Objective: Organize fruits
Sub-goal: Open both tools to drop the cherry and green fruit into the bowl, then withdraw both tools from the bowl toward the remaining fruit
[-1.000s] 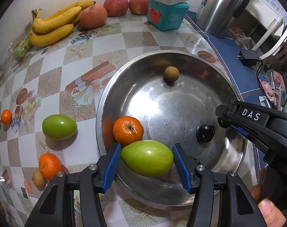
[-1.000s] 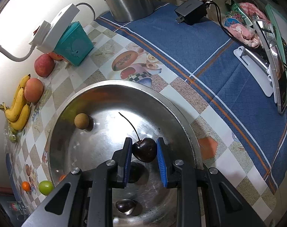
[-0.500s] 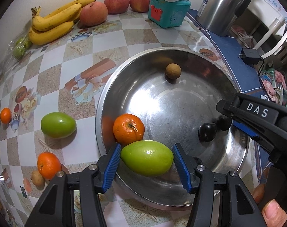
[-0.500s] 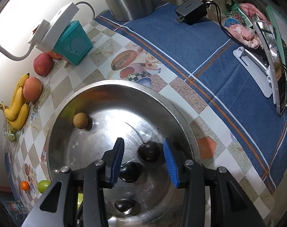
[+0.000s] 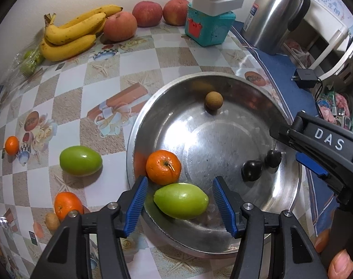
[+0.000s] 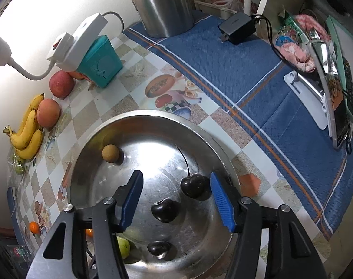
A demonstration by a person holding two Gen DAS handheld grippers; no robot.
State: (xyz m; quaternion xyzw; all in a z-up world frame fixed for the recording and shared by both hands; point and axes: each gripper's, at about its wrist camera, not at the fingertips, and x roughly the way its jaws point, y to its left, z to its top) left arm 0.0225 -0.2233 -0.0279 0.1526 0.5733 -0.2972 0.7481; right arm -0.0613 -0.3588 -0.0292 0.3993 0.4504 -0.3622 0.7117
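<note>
A green fruit [image 5: 181, 200] is lying in the steel bowl [image 5: 292, 186], the left tool [image 5: 180, 205] opening around it, pads clear. The right tool [image 6: 176, 200] is opening beside a stemmed cherry [image 6: 194, 185]. Round fruit may roll on the sloping metal. The bowl's near rim is hidden behind both tools.

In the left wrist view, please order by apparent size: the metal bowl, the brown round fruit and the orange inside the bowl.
1. metal bowl
2. orange
3. brown round fruit, though it lies farther from the camera.
</note>
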